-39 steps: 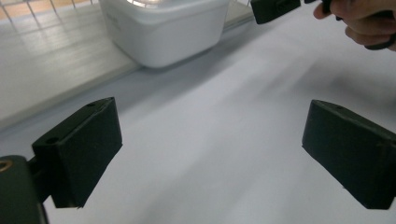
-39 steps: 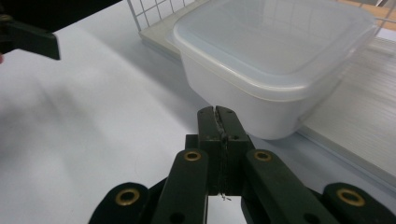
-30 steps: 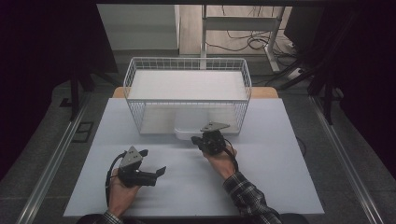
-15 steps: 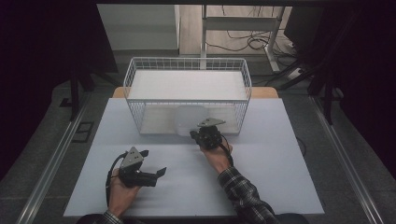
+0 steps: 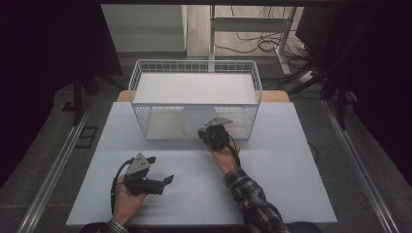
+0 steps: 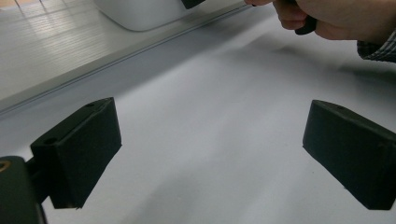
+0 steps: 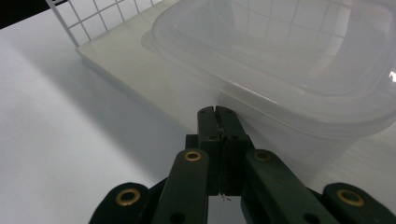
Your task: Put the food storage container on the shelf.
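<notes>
A translucent plastic container (image 5: 196, 119) hangs tilted against the front wall of the white wire basket (image 5: 194, 65). My right gripper (image 5: 203, 130) is shut on its rim from the near side. In the right gripper view the black jaws (image 7: 217, 112) are pressed together at the rim of the container (image 7: 289, 60), with the basket wires (image 7: 93, 18) behind. My left gripper (image 5: 161, 170) rests low at the front left of the table, open, nothing between its pads (image 6: 79, 154). The container's bottom (image 6: 140, 14) and the right hand (image 6: 336, 18) show far off.
The white table (image 5: 291, 170) runs wide on both sides of the hands. The basket stands at the table's back middle with a pale board (image 7: 130, 65) as its floor. Dark floor, rails and cables surround the table.
The right gripper has lifted the container from the table up and leftward against the basket's front wall. The left gripper has stayed where it was.
</notes>
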`<state>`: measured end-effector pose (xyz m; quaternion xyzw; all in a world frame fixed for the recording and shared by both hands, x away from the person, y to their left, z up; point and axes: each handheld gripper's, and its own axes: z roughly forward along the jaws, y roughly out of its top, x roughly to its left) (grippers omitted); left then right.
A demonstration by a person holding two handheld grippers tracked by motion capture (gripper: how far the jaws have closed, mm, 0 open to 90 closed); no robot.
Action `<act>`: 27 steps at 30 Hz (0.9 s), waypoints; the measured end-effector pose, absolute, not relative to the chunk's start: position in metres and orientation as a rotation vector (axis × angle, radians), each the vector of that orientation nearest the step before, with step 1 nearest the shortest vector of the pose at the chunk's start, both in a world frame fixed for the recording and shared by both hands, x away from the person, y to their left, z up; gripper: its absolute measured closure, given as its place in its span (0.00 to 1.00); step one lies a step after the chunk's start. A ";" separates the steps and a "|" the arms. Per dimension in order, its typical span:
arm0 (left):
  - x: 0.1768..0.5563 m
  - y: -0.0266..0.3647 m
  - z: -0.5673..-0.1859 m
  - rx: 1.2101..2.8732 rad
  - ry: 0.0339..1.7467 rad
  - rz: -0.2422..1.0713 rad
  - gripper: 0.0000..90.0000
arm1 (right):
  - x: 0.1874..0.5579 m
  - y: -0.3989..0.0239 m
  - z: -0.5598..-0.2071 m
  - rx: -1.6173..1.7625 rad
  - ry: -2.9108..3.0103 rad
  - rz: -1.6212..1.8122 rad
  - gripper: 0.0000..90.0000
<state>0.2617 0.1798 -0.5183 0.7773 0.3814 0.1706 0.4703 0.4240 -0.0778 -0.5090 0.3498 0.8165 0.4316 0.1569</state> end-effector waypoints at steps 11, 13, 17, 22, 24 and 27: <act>0.261 0.180 -0.517 1.895 0.924 0.424 0.05 | 0.428 -0.077 -0.510 1.015 2.327 1.224 0.99; 0.261 0.180 -0.517 1.894 0.925 0.423 0.05 | 0.425 -0.078 -0.509 1.007 2.330 1.229 0.99; 0.261 0.180 -0.517 1.896 0.925 0.426 0.05 | 0.418 -0.078 -0.505 0.975 2.341 1.245 0.98; 0.261 0.180 -0.517 1.897 0.925 0.428 0.05 | 0.410 -0.081 -0.498 0.965 2.348 1.273 0.92; 0.261 0.180 -0.517 1.894 0.925 0.427 0.05 | 0.408 -0.084 -0.496 0.970 2.361 1.290 0.87; 0.261 0.180 -0.517 1.894 0.928 0.425 0.05 | 0.405 -0.087 -0.493 0.970 2.364 1.302 0.77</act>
